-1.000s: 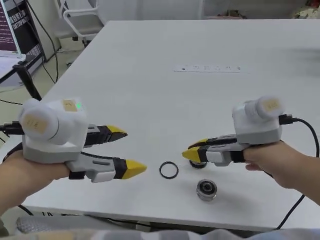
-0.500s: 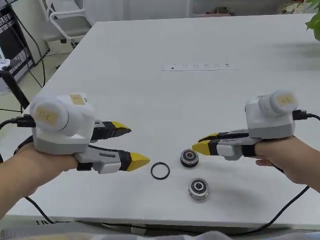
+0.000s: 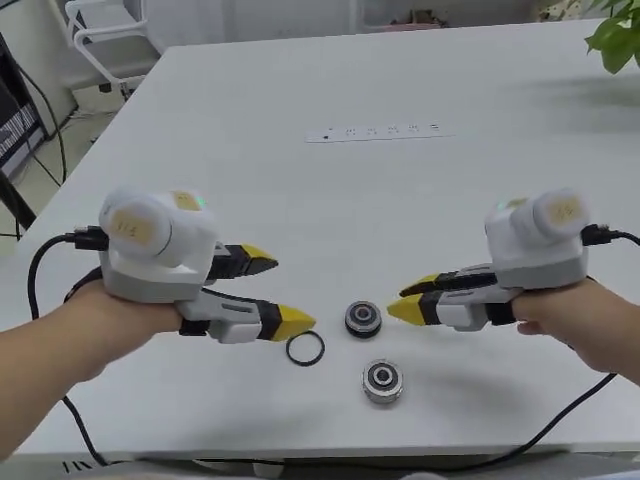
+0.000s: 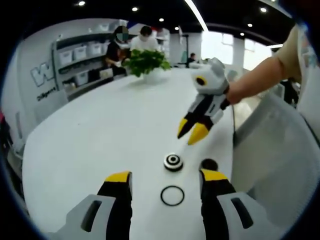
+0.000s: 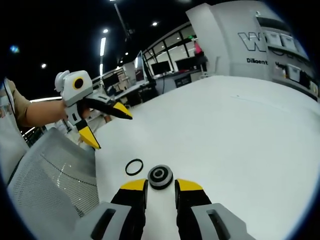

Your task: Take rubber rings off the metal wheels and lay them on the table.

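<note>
Metal wheel (image 3: 363, 318), dark-rimmed: just ahead of right gripper (image 3: 403, 302) tips, jaws narrow, empty | loose rubber ring (image 3: 305, 348): on tabletop (image 3: 400, 200) before left gripper (image 3: 283, 293), jaws wide, empty | advice: clamp wheel squarely, then hook its rim outward.

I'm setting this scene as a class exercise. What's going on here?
A person holds a gripper in each hand over a white table. The left gripper is wide open beside a loose ring. The right gripper, fingers slightly apart, points at a dark-rimmed wheel. A second wheel sits nearer the person. Neither gripper holds anything.
</note>
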`<action>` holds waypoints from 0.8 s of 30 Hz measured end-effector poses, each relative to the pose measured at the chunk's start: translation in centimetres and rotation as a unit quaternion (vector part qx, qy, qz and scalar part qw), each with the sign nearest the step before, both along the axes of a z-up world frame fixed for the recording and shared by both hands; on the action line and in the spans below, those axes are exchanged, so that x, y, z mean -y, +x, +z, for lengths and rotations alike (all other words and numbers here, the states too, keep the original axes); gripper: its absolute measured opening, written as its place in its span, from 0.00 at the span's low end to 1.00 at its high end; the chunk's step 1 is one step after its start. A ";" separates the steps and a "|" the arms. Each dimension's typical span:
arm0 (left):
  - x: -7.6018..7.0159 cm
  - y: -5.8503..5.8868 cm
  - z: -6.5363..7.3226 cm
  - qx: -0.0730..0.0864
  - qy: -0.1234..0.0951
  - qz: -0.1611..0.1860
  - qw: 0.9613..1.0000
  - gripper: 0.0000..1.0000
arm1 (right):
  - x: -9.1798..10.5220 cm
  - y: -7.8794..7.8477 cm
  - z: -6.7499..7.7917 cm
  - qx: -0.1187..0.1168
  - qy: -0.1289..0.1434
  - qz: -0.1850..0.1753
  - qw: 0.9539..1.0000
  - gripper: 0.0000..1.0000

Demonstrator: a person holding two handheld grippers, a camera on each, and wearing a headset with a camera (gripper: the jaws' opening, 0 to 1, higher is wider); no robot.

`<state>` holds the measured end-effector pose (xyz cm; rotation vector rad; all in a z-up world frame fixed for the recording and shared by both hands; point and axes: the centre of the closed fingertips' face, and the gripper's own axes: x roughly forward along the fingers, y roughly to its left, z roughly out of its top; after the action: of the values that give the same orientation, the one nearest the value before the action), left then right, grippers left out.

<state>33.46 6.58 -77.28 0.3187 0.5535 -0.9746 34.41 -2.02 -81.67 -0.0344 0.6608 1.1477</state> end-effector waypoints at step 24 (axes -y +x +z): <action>2.8 1.5 -3.2 -0.026 0.019 -0.033 0.999 0.47 | -0.1 0.3 -2.8 0.016 -0.025 0.030 0.999 0.27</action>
<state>34.94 3.74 -80.46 0.3480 0.6119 -1.0391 34.73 -1.91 -84.49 -0.1156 0.6637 1.1859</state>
